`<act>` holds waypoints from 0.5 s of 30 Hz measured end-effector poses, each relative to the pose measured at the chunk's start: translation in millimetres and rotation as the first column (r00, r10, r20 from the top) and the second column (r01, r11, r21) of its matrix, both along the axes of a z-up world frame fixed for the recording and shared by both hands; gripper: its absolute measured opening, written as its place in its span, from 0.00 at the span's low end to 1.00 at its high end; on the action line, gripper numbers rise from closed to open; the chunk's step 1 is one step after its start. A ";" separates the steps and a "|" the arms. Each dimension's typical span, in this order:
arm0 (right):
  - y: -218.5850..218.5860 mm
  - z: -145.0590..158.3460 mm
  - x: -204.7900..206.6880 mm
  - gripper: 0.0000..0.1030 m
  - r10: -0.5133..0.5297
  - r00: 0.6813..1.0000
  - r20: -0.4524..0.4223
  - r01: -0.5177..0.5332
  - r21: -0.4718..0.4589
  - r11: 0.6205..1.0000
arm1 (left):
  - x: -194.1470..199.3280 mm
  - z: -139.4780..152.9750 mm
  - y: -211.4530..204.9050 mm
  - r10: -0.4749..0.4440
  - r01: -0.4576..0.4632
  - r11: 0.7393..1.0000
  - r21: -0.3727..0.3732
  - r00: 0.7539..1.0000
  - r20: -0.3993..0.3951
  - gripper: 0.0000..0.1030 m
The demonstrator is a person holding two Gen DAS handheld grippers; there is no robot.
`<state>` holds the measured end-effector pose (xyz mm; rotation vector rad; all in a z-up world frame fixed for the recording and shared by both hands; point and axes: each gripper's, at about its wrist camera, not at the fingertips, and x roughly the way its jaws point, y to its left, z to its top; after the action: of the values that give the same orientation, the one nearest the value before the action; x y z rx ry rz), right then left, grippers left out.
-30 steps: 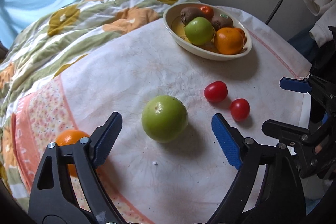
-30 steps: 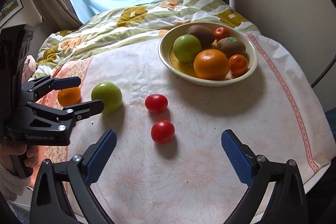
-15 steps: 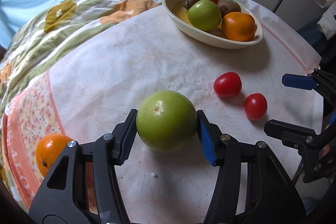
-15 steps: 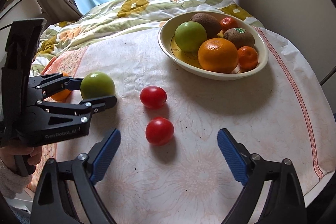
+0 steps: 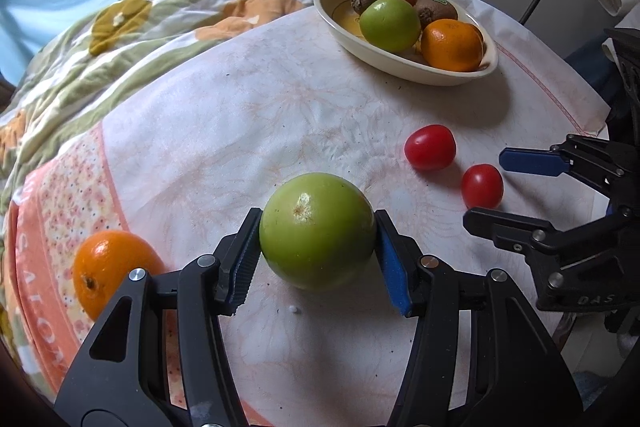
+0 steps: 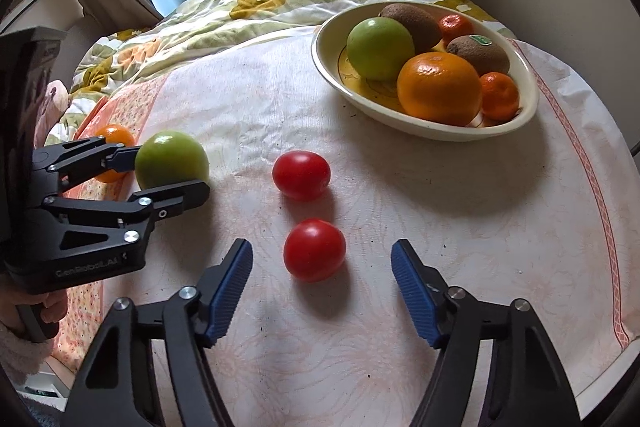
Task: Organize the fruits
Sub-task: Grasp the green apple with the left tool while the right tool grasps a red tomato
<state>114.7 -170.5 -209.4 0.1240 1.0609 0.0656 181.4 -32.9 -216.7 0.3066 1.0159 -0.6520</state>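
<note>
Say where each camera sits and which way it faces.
Left wrist: behind the left tongs, looking down at the green apple they clamp; right tongs at right.
Right wrist: behind the closing right tongs, a tomato between them untouched; a hand shows.
Shared: bowl, apple, tomatoes.

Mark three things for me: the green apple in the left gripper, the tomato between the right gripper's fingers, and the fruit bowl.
green apple [image 5: 316,231], left wrist view, centre of its skin.
tomato [image 6: 314,250], right wrist view, middle of its red face.
fruit bowl [image 6: 436,131], right wrist view, bare near outer wall.
</note>
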 end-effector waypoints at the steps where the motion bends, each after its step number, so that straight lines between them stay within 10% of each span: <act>1: 0.5 -0.6 0.8 0.61 0.002 1.000 -0.001 -0.002 -0.001 1.000 | -1.0 1.0 1.3 0.001 -0.001 1.000 0.002 1.000 0.003 0.56; 15: 11.1 -7.0 5.2 0.32 0.022 1.000 -0.009 -0.023 -0.063 0.998 | -12.0 16.4 18.7 0.034 -0.033 0.999 -0.020 0.999 0.006 0.56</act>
<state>119.9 -159.4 -216.5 0.0550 1.0714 0.0516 169.4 -14.2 -200.4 0.2736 1.0062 -0.6302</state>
